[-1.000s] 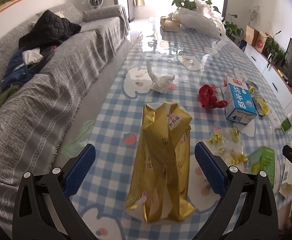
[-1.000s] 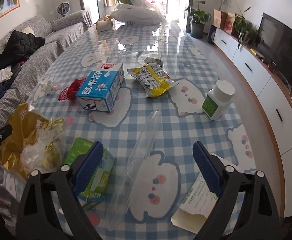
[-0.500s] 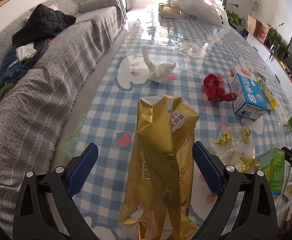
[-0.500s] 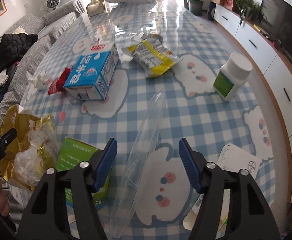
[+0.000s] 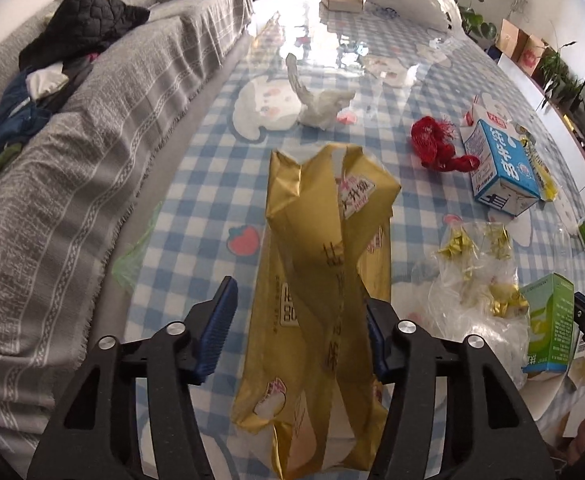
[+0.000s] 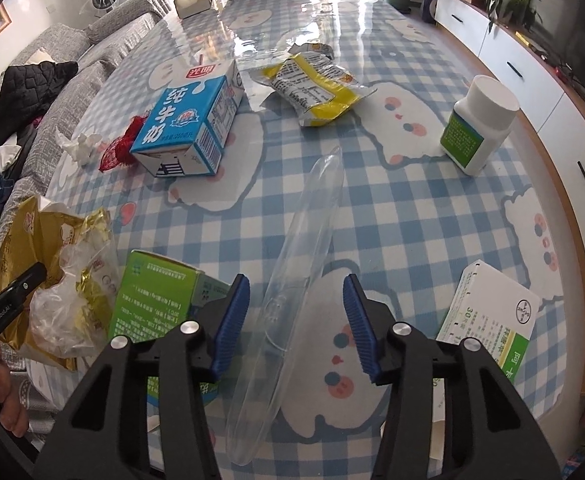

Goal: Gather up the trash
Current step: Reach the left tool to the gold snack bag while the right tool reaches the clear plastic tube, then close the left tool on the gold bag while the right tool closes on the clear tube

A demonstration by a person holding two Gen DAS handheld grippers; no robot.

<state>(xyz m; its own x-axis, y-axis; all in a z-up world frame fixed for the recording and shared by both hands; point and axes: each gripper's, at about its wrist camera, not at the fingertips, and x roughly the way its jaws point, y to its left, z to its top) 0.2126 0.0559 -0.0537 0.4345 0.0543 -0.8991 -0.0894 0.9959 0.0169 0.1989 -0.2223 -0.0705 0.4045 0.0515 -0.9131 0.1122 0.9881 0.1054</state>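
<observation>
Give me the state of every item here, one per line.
Gold foil snack bag, crumpled, lying between left claw pads.
Left claw, open, jaws just been closing.
Clear plastic tube, lying flat, ungripped.
Right claw, open, jaws just been closing around tube.
Blue milk carton, on its side.
White pill bottle, upright, capped.
Yellow snack wrapper, torn open.

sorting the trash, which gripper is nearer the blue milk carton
Right. The right gripper straddles the clear tube, with the blue milk carton just beyond. The left gripper straddles the gold bag, farther off.
</observation>
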